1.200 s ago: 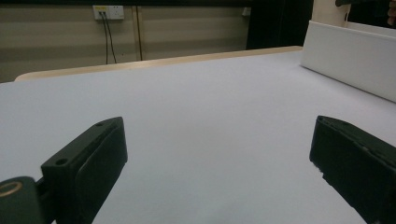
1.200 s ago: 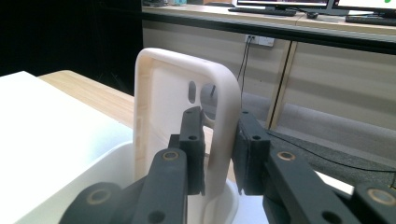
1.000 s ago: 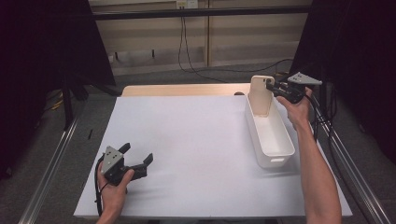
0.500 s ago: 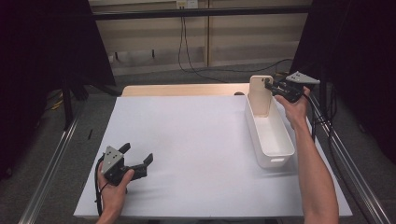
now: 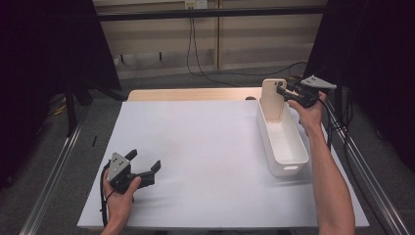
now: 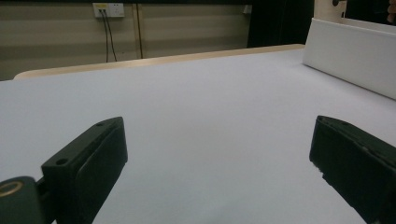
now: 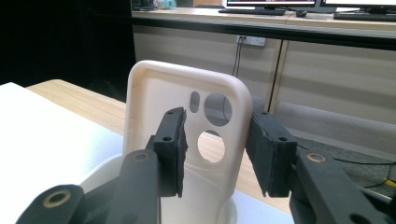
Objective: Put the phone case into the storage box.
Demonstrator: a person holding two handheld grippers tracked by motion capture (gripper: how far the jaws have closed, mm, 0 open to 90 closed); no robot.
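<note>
The cream-coloured, rounded-corner plastic phone case [image 5: 273, 99] stands upright at the far end of the long white rectangular plastic bin [image 5: 288, 161], its lower part inside the bin and its camera cut-outs near the top. The bin rests on the right side of the white-covered counter [image 5: 205, 147], lengthwise away from the person. The right tongs [image 5: 283, 93] are held level at the upper edge of the case; in the right gripper view [image 7: 215, 149] the two black jaws stand on either side of that edge, one in front of the case's hollow inner face and one past its outer edge. These jaws have just been opening, and a visible gap separates the pads from the case, so the case stands unclamped between them. The left tongs [image 5: 144, 169] rest low near the front left of the counter, well apart from the bin; in the left gripper view [image 6: 217, 158] their jaws are spread wide with bare counter surface between them.
</note>
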